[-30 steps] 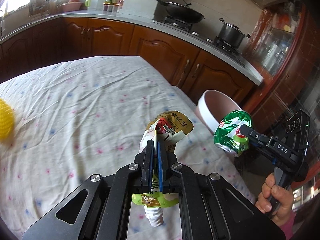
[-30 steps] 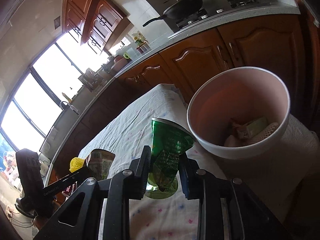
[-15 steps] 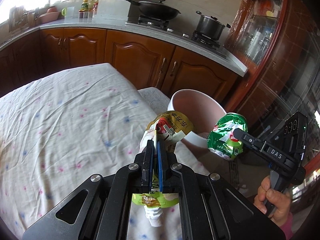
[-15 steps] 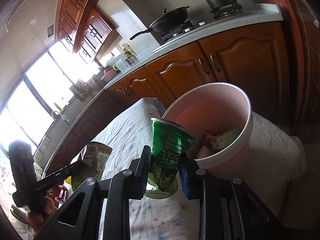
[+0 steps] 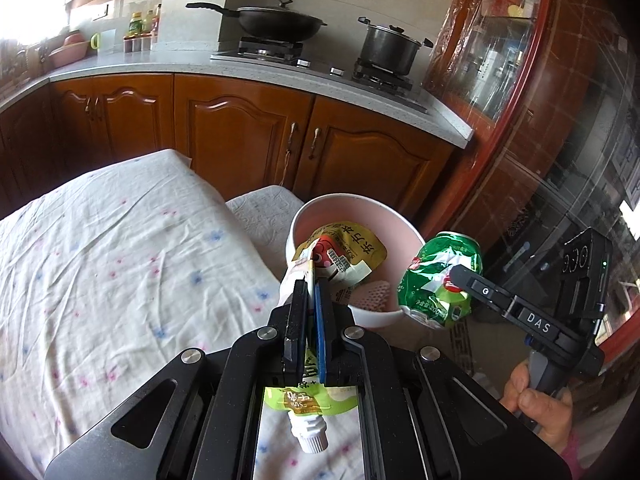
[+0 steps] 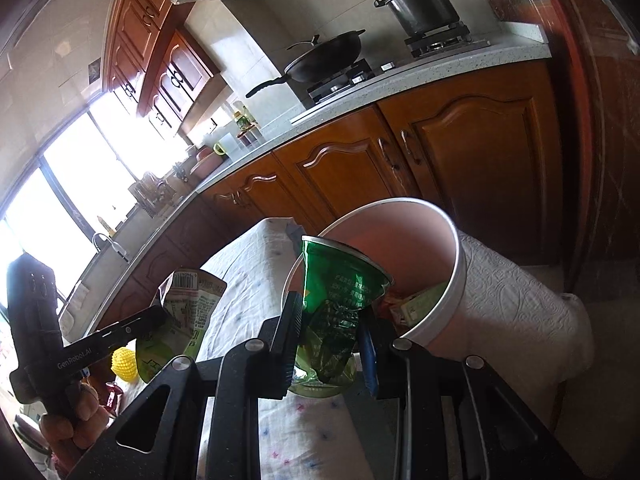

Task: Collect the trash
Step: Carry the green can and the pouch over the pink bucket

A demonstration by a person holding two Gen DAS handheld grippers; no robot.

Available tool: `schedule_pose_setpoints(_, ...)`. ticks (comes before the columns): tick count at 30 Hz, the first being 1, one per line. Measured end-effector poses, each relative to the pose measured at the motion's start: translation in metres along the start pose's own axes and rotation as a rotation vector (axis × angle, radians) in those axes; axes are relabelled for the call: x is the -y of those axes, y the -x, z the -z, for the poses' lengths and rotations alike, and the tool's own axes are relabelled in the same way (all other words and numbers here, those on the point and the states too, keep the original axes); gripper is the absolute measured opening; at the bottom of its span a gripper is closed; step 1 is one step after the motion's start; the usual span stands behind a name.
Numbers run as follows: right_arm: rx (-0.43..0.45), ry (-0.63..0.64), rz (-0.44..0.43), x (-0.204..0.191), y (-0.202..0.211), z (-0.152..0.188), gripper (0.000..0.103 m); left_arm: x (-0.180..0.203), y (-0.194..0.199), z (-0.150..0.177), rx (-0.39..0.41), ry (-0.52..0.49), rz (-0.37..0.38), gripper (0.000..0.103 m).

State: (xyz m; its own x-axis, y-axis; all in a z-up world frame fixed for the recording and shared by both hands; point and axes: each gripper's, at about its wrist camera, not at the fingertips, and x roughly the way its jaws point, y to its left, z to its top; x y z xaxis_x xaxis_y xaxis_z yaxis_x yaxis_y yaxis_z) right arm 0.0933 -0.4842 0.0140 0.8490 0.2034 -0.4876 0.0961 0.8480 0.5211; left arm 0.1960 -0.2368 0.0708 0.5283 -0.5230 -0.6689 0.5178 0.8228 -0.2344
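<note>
Trash goes by size here: a pink bin (image 5: 404, 229) stands just off the corner of the cloth-covered table (image 5: 120, 248), scraps already lying inside. The right gripper (image 6: 330, 322) pinches a crushed green can (image 6: 340, 292) beside the bin's rim. The left gripper (image 5: 311, 292) clamps a flat yellow drink pouch (image 5: 344, 252) over the bin's mouth.

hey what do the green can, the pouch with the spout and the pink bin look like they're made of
Green can: thin metal, likely aluminium, with a glossy print; it is crushed into sharp creases and has a silvery rim.
Pouch: flexible plastic or foil laminate, shiny and wrinkled, with a hard white plastic spout.
Pink bin: looks like smooth moulded plastic, matte, with an even thin rim, though the look leaves that open.
</note>
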Motion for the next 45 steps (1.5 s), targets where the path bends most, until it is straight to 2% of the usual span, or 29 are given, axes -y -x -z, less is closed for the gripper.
schedule_pose_setpoints(20,0.012,0.038,0.053,0.015,-0.012,-0.031,0.027,0.034,-0.048,-0.039,-0.039,-0.098,-0.021,0.003)
schedule_pose_setpoints(30,-0.029,0.077,0.077,0.018,-0.026,-0.042,0.027,0.05,-0.076,-0.049,-0.076,-0.131,-0.026,0.003)
schedule_pose_setpoints(45,-0.092,0.079,0.086,0.031,-0.043,-0.043,0.027,0.058,-0.108,-0.048,-0.133,-0.151,-0.06,0.003)
